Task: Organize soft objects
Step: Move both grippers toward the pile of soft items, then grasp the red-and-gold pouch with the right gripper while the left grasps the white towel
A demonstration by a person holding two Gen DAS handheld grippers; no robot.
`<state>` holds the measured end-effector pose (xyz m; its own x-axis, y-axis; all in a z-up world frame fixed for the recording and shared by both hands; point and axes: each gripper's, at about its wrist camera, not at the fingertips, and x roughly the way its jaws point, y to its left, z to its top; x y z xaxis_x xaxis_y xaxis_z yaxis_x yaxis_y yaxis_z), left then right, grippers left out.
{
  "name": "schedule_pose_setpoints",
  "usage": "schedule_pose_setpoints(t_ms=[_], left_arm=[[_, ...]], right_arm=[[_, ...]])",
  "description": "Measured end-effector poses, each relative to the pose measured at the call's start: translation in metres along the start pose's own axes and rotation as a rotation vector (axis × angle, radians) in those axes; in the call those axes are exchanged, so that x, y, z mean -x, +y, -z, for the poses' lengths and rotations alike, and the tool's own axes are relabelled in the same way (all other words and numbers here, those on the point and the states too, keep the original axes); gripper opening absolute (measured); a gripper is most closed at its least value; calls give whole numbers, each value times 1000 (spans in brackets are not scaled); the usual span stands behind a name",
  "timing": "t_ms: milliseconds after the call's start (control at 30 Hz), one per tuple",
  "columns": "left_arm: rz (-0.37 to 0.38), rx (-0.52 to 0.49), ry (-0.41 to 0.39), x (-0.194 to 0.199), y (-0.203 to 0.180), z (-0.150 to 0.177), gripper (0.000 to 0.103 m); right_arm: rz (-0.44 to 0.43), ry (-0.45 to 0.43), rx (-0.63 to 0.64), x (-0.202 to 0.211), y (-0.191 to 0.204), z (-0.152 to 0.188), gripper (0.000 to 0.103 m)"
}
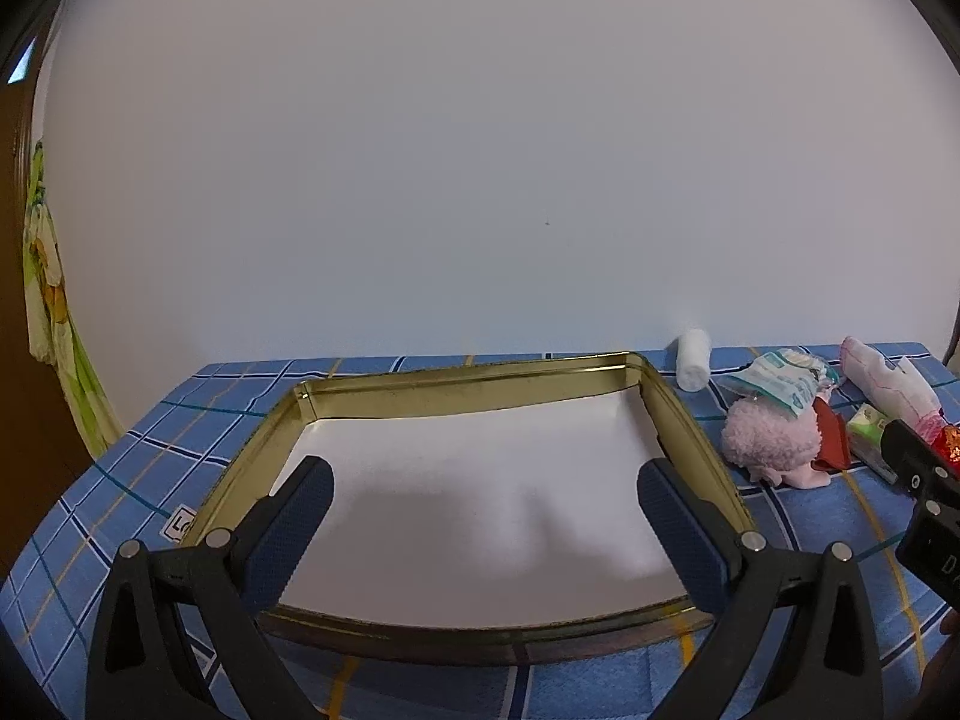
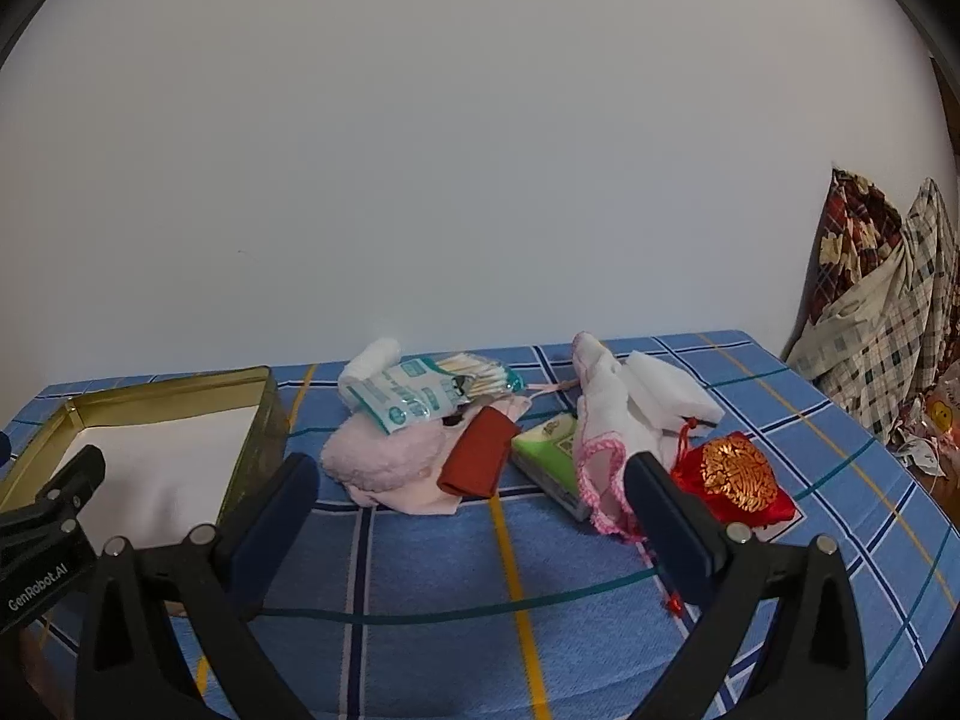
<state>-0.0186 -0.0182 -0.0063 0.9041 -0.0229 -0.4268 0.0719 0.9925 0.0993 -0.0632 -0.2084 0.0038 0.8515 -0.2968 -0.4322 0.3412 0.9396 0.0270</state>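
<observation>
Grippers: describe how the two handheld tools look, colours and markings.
Both the left gripper and right gripper have black plastic frames with silver rivets and dark blue textured pads on the jaws. The left one's body, in the right wrist view, bears white "GenRobot.AI" lettering.

gold metal tin [image 1: 462, 387]: 1
white gauze roll [image 2: 369, 363]: 1
cotton swab packet [image 2: 420, 393]: 1
pink fluffy cloth [image 2: 384, 456]: 1
green tissue pack [image 2: 549, 456]: 1
red embroidered pouch [image 2: 735, 480]: 1

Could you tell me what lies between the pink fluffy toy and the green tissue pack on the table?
In the right wrist view, a red pouch lies between the pink fluffy toy and the green tissue pack, leaning on the toy.
</observation>
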Motion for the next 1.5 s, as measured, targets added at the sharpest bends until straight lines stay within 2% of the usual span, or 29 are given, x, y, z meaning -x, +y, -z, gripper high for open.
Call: schedule_pose_setpoints(t_ms=[333,533,633,733,933,1100,1233,1367,1500], left_arm=[[-7,12,15,-2,0,-1,103],[38,-27,-8,9,-12,2,103],[81,-28,-7,15,-20,2,103],[118,-34,-1,19,-28,1,103],[175,-69,-2,29,-55,2,103],[245,-89,24,36,-82,3,103],[292,-76,49,38,-101,3,103],[310,-86,58,40,-119,3,103],[322,-111,61,39,-132,4,103]], right_arm=[[-17,30,-28,-4,-7,-2,103],[3,27,-43,-6,-25,-7,103],[-11,61,-119,-12,-52,-9,103],[-10,91,-138,-18,-73,-8,103],[73,55,-107,-12,-124,-7,103],[117,85,-164,-20,-179,-9,102],[86,146,-175,-33,-201,-7,97],[27,214,-154,-44,-201,-3,91],[-46,272,-113,-57,-190,-1,91]])
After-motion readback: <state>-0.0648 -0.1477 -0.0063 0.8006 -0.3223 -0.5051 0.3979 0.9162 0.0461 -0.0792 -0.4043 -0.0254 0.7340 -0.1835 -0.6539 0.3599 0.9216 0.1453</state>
